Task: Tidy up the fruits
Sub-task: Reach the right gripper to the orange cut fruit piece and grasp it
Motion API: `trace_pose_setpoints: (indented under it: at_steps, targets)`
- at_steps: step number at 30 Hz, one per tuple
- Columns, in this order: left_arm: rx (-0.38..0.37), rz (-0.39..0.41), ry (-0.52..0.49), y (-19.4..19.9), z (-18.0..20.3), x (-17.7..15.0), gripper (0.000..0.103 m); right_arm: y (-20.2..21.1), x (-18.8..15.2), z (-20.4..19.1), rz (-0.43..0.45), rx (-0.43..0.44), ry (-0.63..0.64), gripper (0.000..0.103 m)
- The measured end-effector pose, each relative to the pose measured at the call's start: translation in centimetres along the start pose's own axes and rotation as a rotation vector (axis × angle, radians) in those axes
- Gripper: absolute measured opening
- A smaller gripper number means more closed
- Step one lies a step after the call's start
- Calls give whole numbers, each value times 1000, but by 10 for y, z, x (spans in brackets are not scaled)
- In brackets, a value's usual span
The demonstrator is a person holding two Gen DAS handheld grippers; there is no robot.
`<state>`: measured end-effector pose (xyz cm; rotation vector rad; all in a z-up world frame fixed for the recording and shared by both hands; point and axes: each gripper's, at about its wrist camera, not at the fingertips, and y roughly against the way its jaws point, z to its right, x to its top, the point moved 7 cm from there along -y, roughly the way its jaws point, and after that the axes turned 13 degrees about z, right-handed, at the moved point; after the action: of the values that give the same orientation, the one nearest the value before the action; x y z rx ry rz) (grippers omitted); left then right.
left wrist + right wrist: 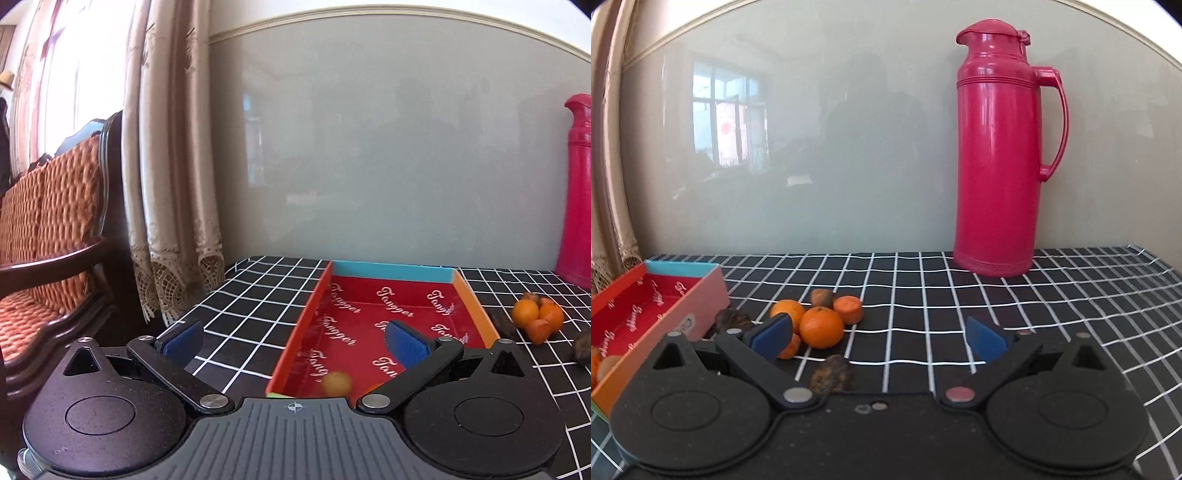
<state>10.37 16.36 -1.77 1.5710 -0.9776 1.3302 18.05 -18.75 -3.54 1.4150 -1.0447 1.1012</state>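
My left gripper [293, 341] hangs with fingers spread wide and empty above the near end of the red-lined tray [472, 295], where a pale yellow fruit [336, 383] lies blurred. My right gripper [879, 338] is likewise open, holding nothing. Just beyond it, oranges [820, 326] cluster on the checked cloth [923, 295] beside the tray. Farther back stands a pink thermos [993, 155].

A glossy plastic flask [993, 155] stands on the cloth-covered surface [960, 295]. The cardboard box [295, 339] has a shiny red lining. Nearby, the armchair [48, 236] shows polished wood and woven upholstery.
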Motion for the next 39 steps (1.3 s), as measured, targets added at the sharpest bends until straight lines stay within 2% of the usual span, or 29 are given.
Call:
trace_pose_setpoints:
  at_steps: [8, 11, 14, 19, 23, 31, 33, 39]
  targets:
    - [25, -13, 14, -2, -19, -4, 103, -8, -2, -53, 35, 75, 147, 100]
    - [37, -20, 18, -4, -27, -5, 103, -16, -4, -69, 30, 105, 151, 99]
    - [48, -18, 29, -5, -33, -5, 103, -26, -10, -81, 13, 128, 162, 94]
    - [57, -27, 22, -8, -40, -7, 103, -42, -17, -98, -23, 191, 188, 79]
    - [65, -38, 18, -11, -45, -9, 103, -54, -23, -107, -68, 256, 162, 74]
    - [49, -52, -3, -22, -39, -11, 103, -73, -25, -111, -91, 308, 178, 67]
    - [47, -47, -13, -23, -36, -10, 103, -71, -25, -106, -99, 294, 179, 63]
    - [49, -36, 4, -20, -37, -7, 103, -62, -23, -91, -84, 274, 197, 64]
